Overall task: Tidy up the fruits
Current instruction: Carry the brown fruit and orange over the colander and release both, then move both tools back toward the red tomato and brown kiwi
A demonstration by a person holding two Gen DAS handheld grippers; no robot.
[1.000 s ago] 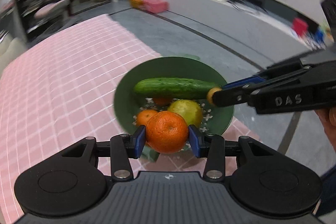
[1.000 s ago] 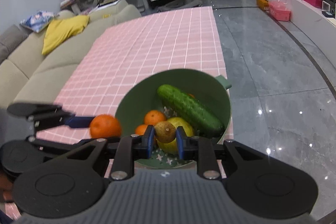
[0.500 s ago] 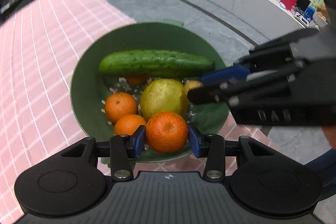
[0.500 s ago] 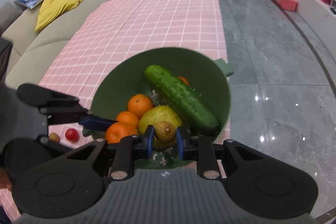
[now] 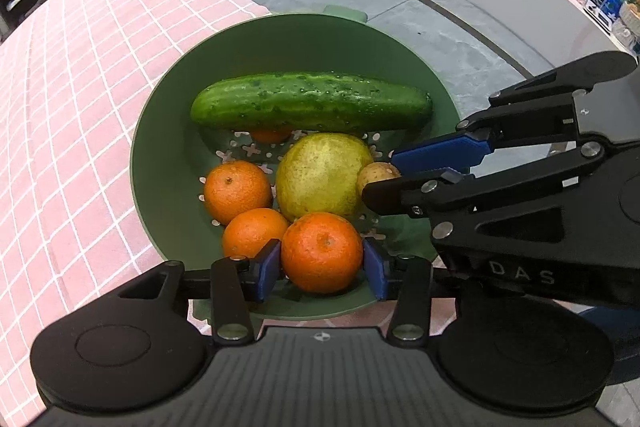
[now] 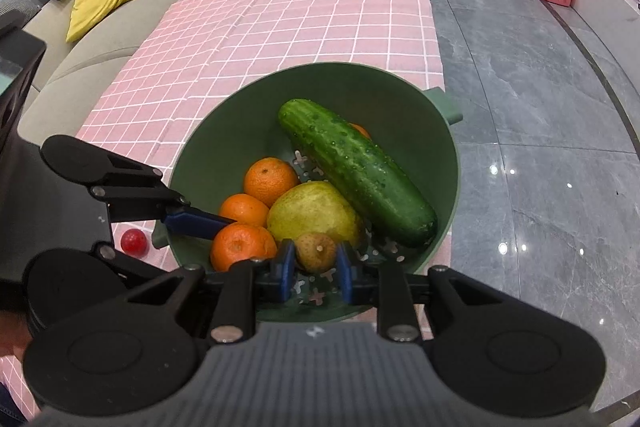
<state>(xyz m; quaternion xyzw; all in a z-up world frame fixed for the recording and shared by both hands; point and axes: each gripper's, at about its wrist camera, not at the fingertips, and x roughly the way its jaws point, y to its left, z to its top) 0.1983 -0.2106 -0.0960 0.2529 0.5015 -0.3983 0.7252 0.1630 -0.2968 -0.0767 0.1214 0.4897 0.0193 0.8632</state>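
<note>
Both grippers sink from above the rim into the green colander (image 5: 168,131); the left gripper (image 5: 322,263) has just been opening its jaws, small gaps now showing beside the orange (image 5: 322,251) between its pads, while the right gripper (image 6: 316,269) brings its small brown fruit (image 6: 316,251) down beside the pear (image 6: 312,213)

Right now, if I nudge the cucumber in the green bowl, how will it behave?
The cucumber looks rigid, so it would probably shift as one piece. It is round in section and lies propped on a small orange against the green bowl wall, so it may roll down toward the pear. Droplets on its skin suggest it is slippery.
</note>
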